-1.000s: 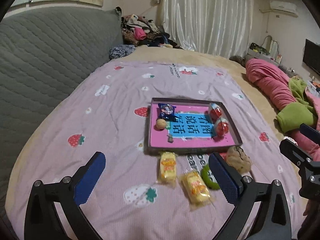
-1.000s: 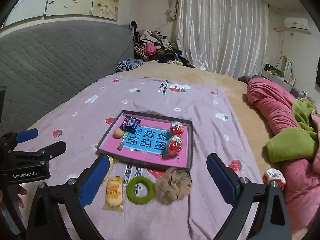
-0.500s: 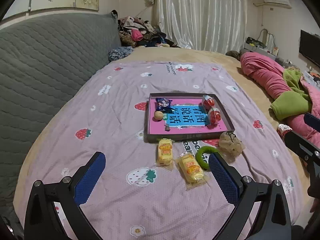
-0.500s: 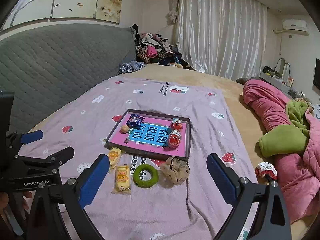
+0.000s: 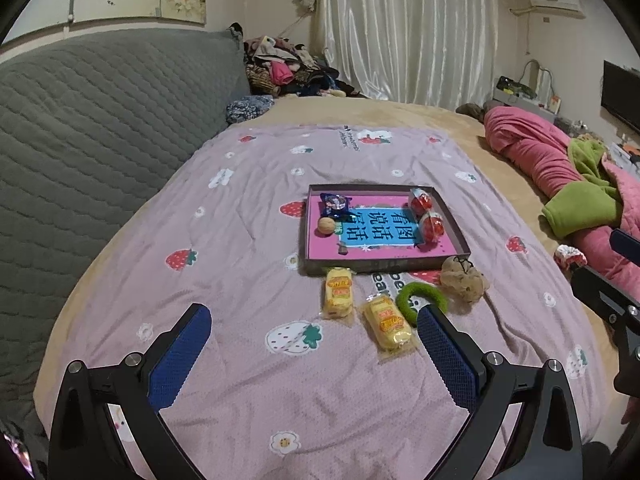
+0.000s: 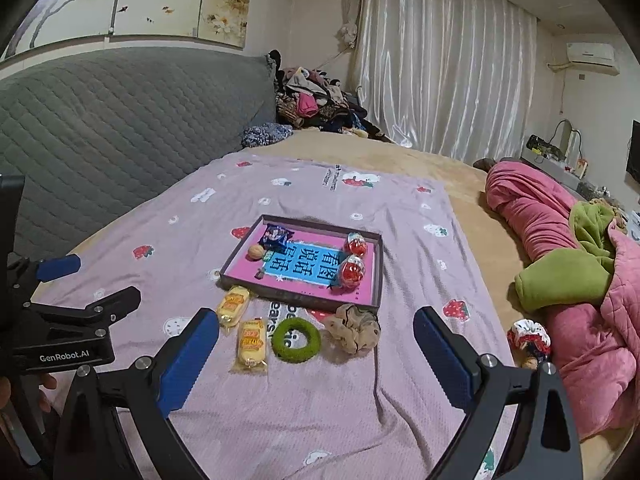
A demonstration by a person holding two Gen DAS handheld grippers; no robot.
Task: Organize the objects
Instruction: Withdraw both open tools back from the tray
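Left wrist view: left gripper open, empty, held above the blanket. Right gripper likewise open and empty. Four items lie loose just short of the tray: two cakes, a green ring and a scrunchie. The near cake lies ahead of the left gripper, toward its right finger, long axis running roughly away from the camera; judged the left gripper's nearest pick. Ring and scrunchie sit between the right gripper's fingers in its view. The tray holds a walnut, a blue packet and two red eggs. Surface soft, creased bedding; cluttered bedroom, curtain behind.
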